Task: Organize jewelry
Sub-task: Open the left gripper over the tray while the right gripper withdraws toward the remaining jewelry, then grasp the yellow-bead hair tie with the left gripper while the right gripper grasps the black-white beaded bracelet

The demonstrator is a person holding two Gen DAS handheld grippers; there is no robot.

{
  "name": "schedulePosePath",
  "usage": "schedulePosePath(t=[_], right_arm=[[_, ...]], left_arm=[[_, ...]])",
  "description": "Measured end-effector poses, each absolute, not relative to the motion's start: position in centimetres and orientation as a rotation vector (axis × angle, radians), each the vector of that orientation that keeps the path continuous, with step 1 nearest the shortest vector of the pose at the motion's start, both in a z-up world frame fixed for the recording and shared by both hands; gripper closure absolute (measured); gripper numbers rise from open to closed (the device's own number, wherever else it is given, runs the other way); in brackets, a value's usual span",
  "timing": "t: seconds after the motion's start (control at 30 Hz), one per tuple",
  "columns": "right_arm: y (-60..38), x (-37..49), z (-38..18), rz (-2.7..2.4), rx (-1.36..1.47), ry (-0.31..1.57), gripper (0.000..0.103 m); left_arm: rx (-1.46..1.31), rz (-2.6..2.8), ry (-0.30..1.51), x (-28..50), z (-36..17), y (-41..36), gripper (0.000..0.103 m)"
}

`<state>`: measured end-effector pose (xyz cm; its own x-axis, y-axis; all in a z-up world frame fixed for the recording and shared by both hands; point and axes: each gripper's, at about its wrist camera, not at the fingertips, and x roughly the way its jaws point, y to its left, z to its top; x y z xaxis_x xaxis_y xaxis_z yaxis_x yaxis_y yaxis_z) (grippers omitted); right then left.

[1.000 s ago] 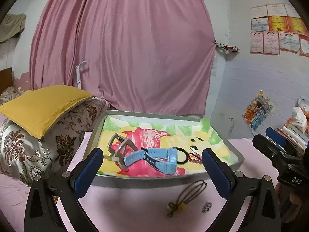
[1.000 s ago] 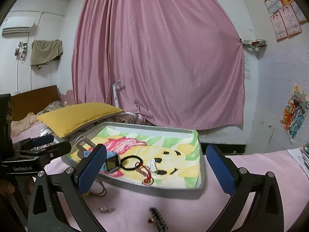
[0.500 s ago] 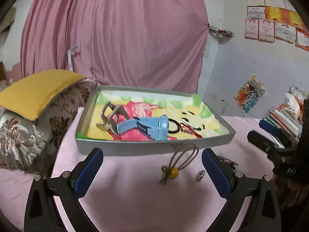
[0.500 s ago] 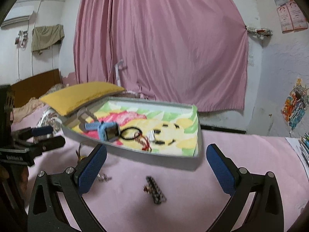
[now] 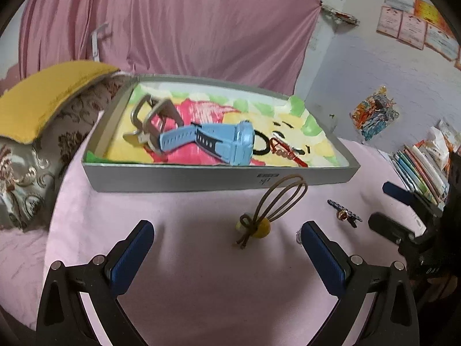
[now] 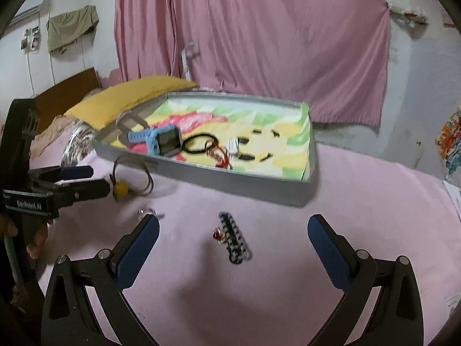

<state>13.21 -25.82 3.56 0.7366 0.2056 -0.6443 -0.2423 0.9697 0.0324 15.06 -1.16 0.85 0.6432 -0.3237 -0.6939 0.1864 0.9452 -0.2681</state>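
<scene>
A grey tray (image 5: pixel 201 176) with a cartoon lining holds a blue watch (image 5: pixel 219 141), a beige claw clip (image 5: pixel 149 121), a black hair band (image 5: pixel 263 144) and a red bracelet (image 5: pixel 288 152). On the pink cloth in front lie a brown hair tie with a yellow bead (image 5: pixel 268 210), a dark beaded bracelet with a small ring (image 6: pixel 233 238) and a small silver piece (image 6: pixel 145 212). My left gripper (image 5: pixel 227 248) is open just short of the hair tie. My right gripper (image 6: pixel 233 243) is open over the beaded bracelet.
A yellow pillow (image 5: pixel 49 92) on a patterned cushion lies left of the tray. A pink curtain (image 5: pixel 173 23) hangs behind. Books (image 5: pixel 417 170) are stacked at the right. The tray (image 6: pixel 253 184) sits close behind the loose pieces.
Both grippers have dropped and tilted down toward the pink cloth, so the loose pieces now sit between the fingers. Both stay open. Nothing was picked up.
</scene>
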Motion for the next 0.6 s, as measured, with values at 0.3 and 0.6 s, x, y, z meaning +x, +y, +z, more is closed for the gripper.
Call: schedulePosePath(t=[0.3, 0.6], right_arm=[[-26.5, 14.0, 2.6, 0.278, -0.058, 0.776, 0.026], [-26.4, 14.6, 1.9, 0.312, -0.061, 0.824, 0.054]], left_arm=[[-0.198, -0.348, 0.855, 16.0, 0.3, -1.8, 0.008], [-0.189, -0.404, 0.876, 17.0, 0.1, -2.8, 0.026]])
